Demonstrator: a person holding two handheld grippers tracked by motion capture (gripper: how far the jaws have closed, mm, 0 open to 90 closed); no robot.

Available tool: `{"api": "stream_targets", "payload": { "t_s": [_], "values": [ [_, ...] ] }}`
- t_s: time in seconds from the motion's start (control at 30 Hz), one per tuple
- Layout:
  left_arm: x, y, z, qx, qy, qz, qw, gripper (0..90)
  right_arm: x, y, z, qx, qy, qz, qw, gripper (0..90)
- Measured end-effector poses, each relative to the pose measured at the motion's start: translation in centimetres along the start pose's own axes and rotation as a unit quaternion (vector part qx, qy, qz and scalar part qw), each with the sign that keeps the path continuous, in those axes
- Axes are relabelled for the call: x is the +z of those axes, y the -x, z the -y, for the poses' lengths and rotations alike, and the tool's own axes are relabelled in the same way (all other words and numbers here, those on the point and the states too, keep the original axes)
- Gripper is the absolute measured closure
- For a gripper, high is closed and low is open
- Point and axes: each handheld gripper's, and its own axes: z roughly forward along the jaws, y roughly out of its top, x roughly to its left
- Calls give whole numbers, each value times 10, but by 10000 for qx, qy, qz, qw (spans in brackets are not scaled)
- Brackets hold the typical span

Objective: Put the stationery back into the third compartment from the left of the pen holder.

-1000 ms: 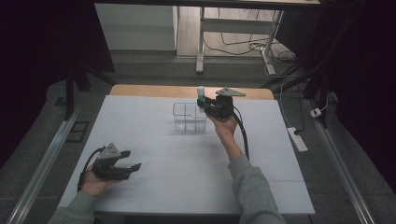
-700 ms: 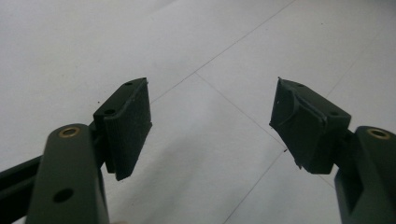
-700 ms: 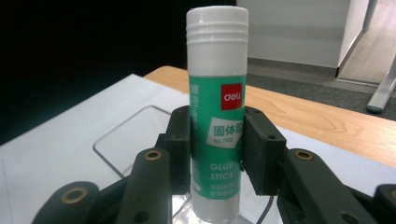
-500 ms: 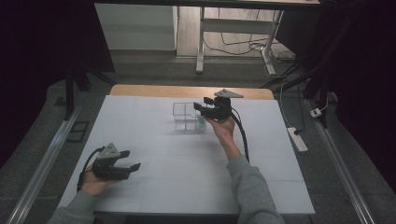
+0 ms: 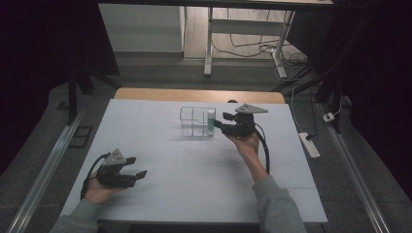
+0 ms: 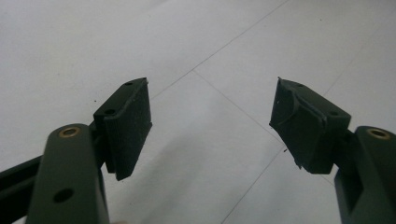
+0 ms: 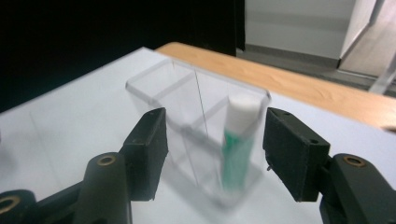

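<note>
A clear plastic organizer box (image 5: 193,122) with several compartments stands at the back middle of the white table (image 5: 194,189). A green tube with a white cap (image 5: 210,122) stands upright in its right-hand compartment. My right gripper (image 5: 221,123) is just to the right of the box, open, pointing at the tube without touching it. In the right gripper view the tube (image 7: 237,148) shows through the box wall (image 7: 184,95), beyond the spread jaws of the right gripper (image 7: 212,149). My left gripper (image 5: 137,167) rests open at the front left, and in its own view (image 6: 210,123) it has only bare tabletop between its jaws.
A wooden strip (image 5: 194,94) runs along the table's far edge. A white power strip (image 5: 309,144) lies on the floor off the right side. Metal rails (image 5: 43,170) flank the table. Desk legs and cables stand behind.
The right gripper has drawn back from over the box toward the person and lowered. The green tube, earlier up at the gripper's tips, now stands in the box. The left gripper has not moved.
</note>
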Motion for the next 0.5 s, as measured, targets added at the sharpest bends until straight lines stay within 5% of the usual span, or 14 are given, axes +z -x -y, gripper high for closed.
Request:
{"api": "stream_targets", "payload": {
  "t_s": [0.5],
  "values": [
    [0,1,-1,13,-11,3,10000,286,-96,-7,58,5,-454,206,9988,401]
  ]
}}
